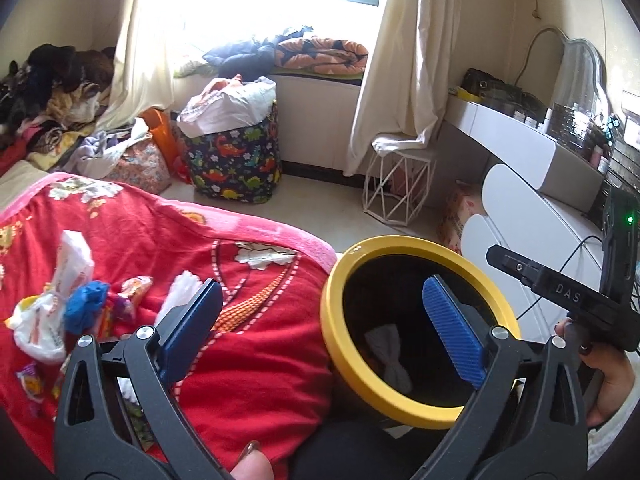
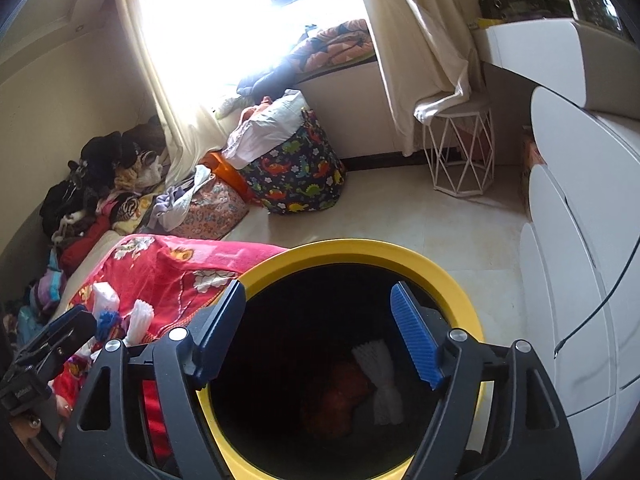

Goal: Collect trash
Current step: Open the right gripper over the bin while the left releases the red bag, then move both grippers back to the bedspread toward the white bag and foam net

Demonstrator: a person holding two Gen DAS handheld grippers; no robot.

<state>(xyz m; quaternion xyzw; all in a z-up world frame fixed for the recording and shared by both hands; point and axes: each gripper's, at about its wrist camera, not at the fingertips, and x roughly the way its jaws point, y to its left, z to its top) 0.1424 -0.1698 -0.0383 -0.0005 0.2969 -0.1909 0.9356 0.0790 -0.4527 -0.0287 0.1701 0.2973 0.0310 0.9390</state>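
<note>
A yellow-rimmed black bin (image 1: pixel 416 412) stands beside the bed's red blanket (image 1: pixel 248 360). In it lie a white pleated wrapper (image 2: pixel 380 376) and a reddish wrapper (image 2: pixel 340 392). My left gripper (image 1: pixel 320 286) is open wide, one blue pad over the blanket and the other over the bin's mouth, with nothing between them. My right gripper (image 2: pixel 316 292) hangs open over the bin's mouth (image 2: pixel 360 248), also empty. More trash lies on the blanket at the left: white wrappers (image 1: pixel 74 264), a crumpled blue piece (image 1: pixel 86 304) and a white frilled wrapper (image 1: pixel 182 292).
A dinosaur-print basket (image 1: pixel 236 160) stuffed with laundry stands on the floor by the window. A white wire stool (image 1: pixel 400 184) and a white dresser (image 1: pixel 520 168) are at the right. Clothes are piled (image 1: pixel 52 92) at the far left. A hand (image 1: pixel 608 376) holds the right gripper's handle.
</note>
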